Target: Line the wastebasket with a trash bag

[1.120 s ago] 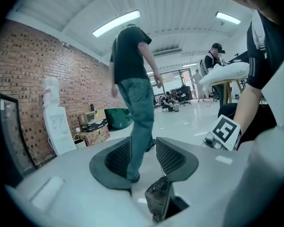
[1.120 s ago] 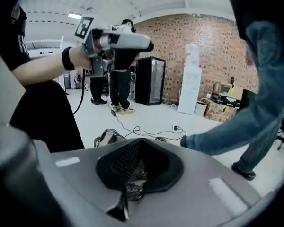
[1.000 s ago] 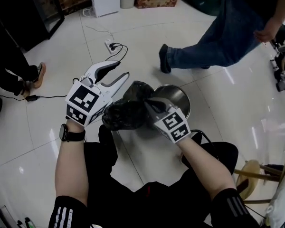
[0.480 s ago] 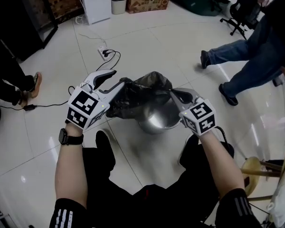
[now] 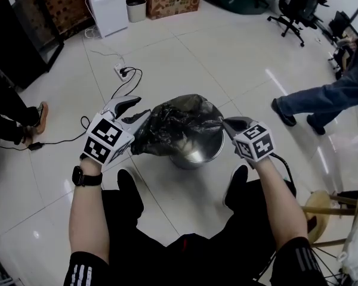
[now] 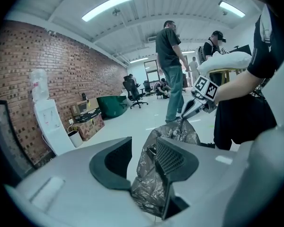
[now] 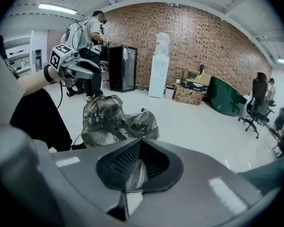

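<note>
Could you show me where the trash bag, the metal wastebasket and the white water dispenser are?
trash bag point(image 5: 176, 123): head view, on the crumpled black film above the bin.
wastebasket point(image 5: 198, 154): head view, on its shiny steel wall.
water dispenser point(image 7: 159, 77): right gripper view, on its white front.

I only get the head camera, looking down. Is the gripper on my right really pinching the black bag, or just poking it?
Observer: Pinching. In the right gripper view, the right gripper has its jaws shut, with a thin sliver of the trash bag caught between the pads.
Operator: And the other one?
Observer: The left gripper view shows the left gripper with its jaws apart. The bag bunches in the gap and lies against one pad only.
Operator: What's up above us?
Observer: Long tube lights, switched on, overhead.
</note>
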Demonstrator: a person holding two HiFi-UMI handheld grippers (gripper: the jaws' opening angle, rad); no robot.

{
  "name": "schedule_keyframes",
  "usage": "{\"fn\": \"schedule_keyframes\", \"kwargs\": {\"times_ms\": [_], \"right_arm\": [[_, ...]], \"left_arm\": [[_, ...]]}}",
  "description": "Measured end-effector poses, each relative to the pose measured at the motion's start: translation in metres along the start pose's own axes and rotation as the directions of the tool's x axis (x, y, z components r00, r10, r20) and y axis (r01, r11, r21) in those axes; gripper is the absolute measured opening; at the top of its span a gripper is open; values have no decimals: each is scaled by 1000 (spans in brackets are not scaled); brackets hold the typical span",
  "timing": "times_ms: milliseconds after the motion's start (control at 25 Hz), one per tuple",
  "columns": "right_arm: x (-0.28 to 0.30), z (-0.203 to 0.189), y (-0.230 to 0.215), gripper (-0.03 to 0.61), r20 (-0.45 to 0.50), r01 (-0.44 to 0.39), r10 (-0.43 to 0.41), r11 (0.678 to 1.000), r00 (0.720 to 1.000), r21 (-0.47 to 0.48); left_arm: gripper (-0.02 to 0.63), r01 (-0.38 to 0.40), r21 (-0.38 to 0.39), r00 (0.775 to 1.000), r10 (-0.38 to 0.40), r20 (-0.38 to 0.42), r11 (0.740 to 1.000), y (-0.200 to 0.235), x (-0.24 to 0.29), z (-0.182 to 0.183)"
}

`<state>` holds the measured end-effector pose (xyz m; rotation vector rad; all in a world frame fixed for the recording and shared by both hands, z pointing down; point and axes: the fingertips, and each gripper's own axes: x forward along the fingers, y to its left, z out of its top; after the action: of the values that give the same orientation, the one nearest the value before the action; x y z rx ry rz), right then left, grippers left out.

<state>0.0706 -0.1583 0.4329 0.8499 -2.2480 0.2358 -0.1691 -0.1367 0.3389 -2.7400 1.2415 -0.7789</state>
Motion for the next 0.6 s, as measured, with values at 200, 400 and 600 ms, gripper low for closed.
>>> {"fn": "schedule_keyframes", "kwargs": {"times_ms": [200,400,600], "right_arm": [[6,-40,-15,6,-97,-9,13,999,995,41],[19,-90,-13,6,-244,-83,91,996,965,46],[33,-126,-4,6,-347,-148,153,988,925,42]], "left_arm": [[153,23,41,998,-21,-57,999,-10,19,-3],[153,76,84,992,-67,-111,994,-31,42,-3],[153,99,103,986,-84,-145,990,-41,55,-8]]}}
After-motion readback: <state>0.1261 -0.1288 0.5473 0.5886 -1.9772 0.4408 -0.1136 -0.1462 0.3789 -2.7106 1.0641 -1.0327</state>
